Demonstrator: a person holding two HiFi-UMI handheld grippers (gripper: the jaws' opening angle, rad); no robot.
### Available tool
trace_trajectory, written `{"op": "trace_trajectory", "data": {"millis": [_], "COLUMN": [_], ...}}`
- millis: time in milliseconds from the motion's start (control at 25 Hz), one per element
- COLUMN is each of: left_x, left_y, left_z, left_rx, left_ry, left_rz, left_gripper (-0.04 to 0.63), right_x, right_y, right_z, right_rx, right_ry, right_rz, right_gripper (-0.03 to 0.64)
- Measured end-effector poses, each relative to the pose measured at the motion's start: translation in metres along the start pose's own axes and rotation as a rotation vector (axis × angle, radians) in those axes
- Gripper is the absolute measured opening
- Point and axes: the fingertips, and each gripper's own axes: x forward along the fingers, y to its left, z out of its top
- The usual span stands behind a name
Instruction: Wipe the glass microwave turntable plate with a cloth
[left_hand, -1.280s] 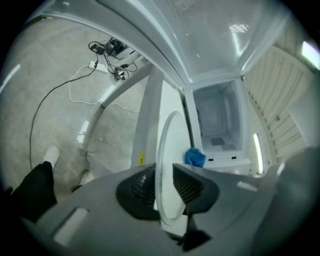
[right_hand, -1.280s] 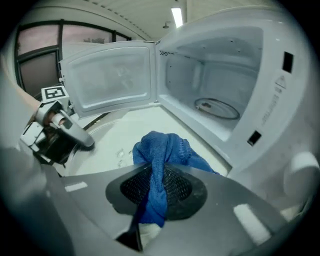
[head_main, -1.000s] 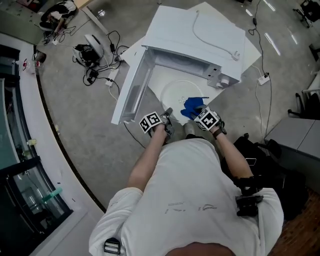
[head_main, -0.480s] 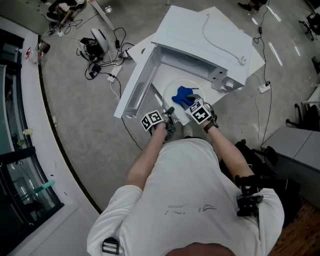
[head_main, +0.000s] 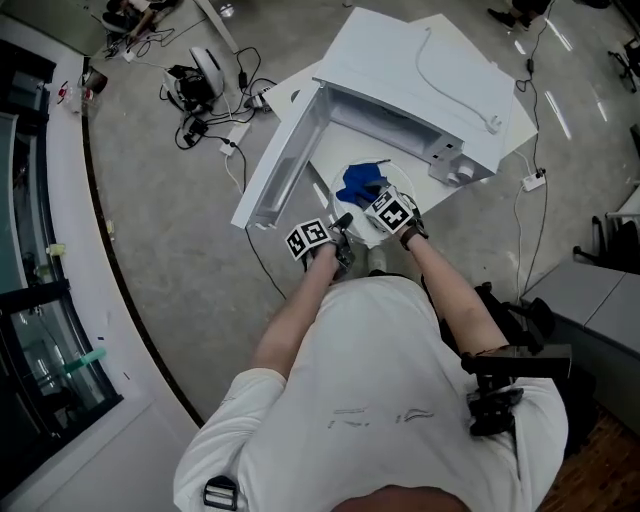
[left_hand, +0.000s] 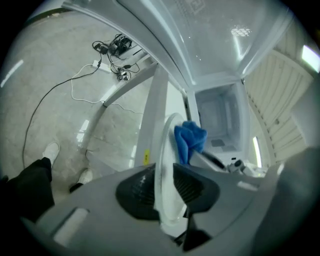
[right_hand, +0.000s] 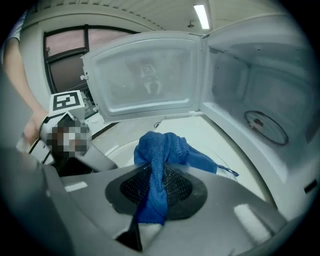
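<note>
In front of the open white microwave (head_main: 420, 90), the glass turntable plate (left_hand: 162, 145) is kept steady, its near rim clamped in the left gripper's (left_hand: 165, 192) jaws. The blue cloth (right_hand: 167, 145), pinched in the right gripper's (right_hand: 156, 189) jaws, has been swept leftward across the plate (a wiping stroke, apparently), so wiping is judged under way.

I see the round glass plate (left_hand: 164, 165) held up by its rim. The blue cloth (right_hand: 159, 150) is bunched, squeezed tight, and lies against the plate's face.
</note>
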Motion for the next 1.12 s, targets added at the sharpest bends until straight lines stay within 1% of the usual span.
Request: {"op": "trace_trajectory", "data": {"millis": [120, 200, 280, 400, 520, 640, 680, 720, 800, 840, 880, 920, 1000, 1120], "left_x": [0.001, 0.001, 0.0, 0.002, 0.001, 0.005, 0.007, 0.008, 0.006, 0.004, 0.001, -0.001, -0.003, -0.006], "left_y": [-0.002, -0.002, -0.001, 0.0, 0.004, 0.004, 0.004, 0.005, 0.005, 0.003, 0.0, -0.004, -0.011, -0.016], "left_z": [-0.002, -0.002, -0.001, 0.0, 0.001, 0.003, 0.004, 0.004, 0.008, 0.011, 0.015, 0.018, 0.019, 0.014], "left_rx": [0.035, 0.061, 0.067, 0.059, 0.052, 0.056, 0.047, 0.022, -0.065, -0.104, -0.127, -0.131, -0.104, -0.057], "left_ry": [0.016, 0.02, 0.01, -0.005, -0.013, -0.014, -0.011, -0.006, 0.0, -0.005, -0.013, -0.018, -0.009, 0.008], "left_rz": [0.007, 0.008, 0.002, -0.001, 0.01, 0.015, 0.01, -0.006, -0.079, -0.128, -0.171, -0.202, -0.226, -0.227], "left_gripper": [0.086, 0.087, 0.087, 0.089, 0.094, 0.1, 0.101, 0.104, 0.108, 0.12, 0.134, 0.153, 0.184, 0.216], "right_x": [-0.026, -0.041, -0.052, -0.061, -0.06, -0.055, -0.054, -0.053, -0.054, -0.055, -0.057, -0.058, -0.057, -0.045], "right_y": [-0.007, 0.001, 0.016, 0.041, 0.073, 0.09, 0.09, 0.089, 0.085, 0.081, 0.076, 0.069, 0.054, 0.029], "right_z": [-0.046, -0.071, -0.087, -0.099, -0.101, -0.098, -0.098, -0.096, -0.087, -0.079, -0.071, -0.064, -0.053, -0.033], "right_rx": [0.077, 0.104, 0.12, 0.146, 0.203, 0.198, 0.202, 0.226, 0.329, 0.379, 0.407, 0.414, 0.389, 0.312], "right_ry": [0.049, 0.093, 0.127, 0.163, 0.184, 0.21, 0.216, 0.215, 0.177, 0.144, 0.114, 0.094, 0.077, 0.056], "right_rz": [0.0, 0.036, 0.075, 0.125, 0.203, 0.263, 0.27, 0.278, 0.292, 0.291, 0.277, 0.251, 0.188, 0.087], "right_gripper": [0.071, 0.071, 0.071, 0.071, 0.071, 0.071, 0.071, 0.071, 0.071, 0.071, 0.071, 0.071, 0.071, 0.072]}}
